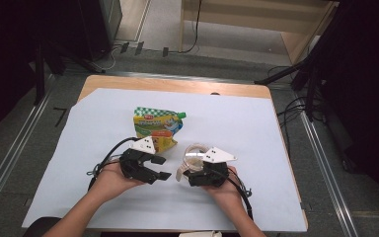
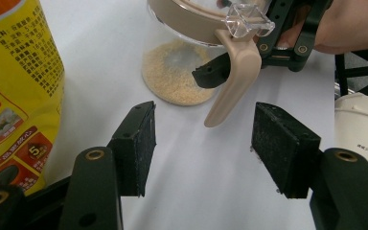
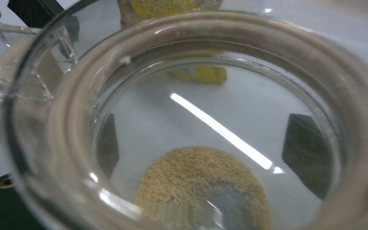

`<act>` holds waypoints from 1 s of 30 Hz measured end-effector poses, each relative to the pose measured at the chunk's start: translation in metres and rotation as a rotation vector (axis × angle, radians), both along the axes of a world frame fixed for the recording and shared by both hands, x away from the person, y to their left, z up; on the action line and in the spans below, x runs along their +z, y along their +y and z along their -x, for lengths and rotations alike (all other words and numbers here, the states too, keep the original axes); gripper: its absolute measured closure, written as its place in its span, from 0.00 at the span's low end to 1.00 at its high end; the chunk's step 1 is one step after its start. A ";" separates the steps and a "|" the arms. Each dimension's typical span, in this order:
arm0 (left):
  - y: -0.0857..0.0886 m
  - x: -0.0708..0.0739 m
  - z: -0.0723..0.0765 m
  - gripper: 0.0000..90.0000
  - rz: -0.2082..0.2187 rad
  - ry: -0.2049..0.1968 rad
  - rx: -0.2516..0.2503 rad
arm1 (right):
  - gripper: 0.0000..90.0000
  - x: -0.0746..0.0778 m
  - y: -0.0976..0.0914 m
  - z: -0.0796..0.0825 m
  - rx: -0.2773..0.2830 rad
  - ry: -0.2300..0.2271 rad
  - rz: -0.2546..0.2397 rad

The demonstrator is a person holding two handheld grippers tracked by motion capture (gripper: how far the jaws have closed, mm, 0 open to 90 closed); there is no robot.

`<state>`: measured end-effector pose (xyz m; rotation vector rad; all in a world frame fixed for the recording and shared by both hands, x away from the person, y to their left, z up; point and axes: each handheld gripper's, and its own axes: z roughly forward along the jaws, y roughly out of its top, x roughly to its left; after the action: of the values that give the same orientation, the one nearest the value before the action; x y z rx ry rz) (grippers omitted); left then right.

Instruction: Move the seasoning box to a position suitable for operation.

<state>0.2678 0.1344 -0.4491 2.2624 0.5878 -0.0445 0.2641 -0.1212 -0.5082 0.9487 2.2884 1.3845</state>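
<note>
Since the glass jar [image 1: 193, 159], near-right on the surface [image 1: 256, 128], is rigid, slick and breakable, it is pinched at its walls by the right gripper [image 1: 197, 168] fingers; the left gripper [image 1: 160, 168] fingers are spread, empty.

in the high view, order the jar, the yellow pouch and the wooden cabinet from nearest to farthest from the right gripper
1. jar: between the right gripper's jaws.
2. yellow pouch: up and left, behind the left gripper.
3. wooden cabinet: beyond the table's far edge.

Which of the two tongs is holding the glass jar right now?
The right tongs, clamped around the clear jar; the left tongs stand open and empty.
</note>
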 end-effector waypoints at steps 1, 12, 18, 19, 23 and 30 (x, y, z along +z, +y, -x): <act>0.000 0.000 0.000 0.47 0.000 0.000 0.000 | 0.13 0.000 0.000 0.000 -0.002 0.002 -0.001; 0.002 0.001 -0.001 0.47 0.006 -0.003 0.006 | 0.06 0.020 -0.020 0.006 0.042 0.051 0.036; 0.001 0.000 -0.001 0.47 0.008 -0.001 0.008 | 0.06 0.025 -0.038 0.016 0.029 0.125 0.038; 0.000 0.000 -0.001 0.47 0.013 0.002 0.008 | 0.07 0.025 -0.040 0.019 0.031 0.130 0.048; -0.003 -0.001 -0.001 0.47 0.027 0.008 0.006 | 0.11 0.032 -0.048 0.029 0.043 0.104 0.071; -0.005 0.001 -0.001 0.62 0.005 0.017 0.003 | 0.20 0.046 -0.068 0.045 -0.031 0.073 0.040</act>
<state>0.2684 0.1295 -0.4476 2.2587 0.5998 -0.0636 0.2187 -0.1889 -0.4619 1.0333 2.3345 1.3073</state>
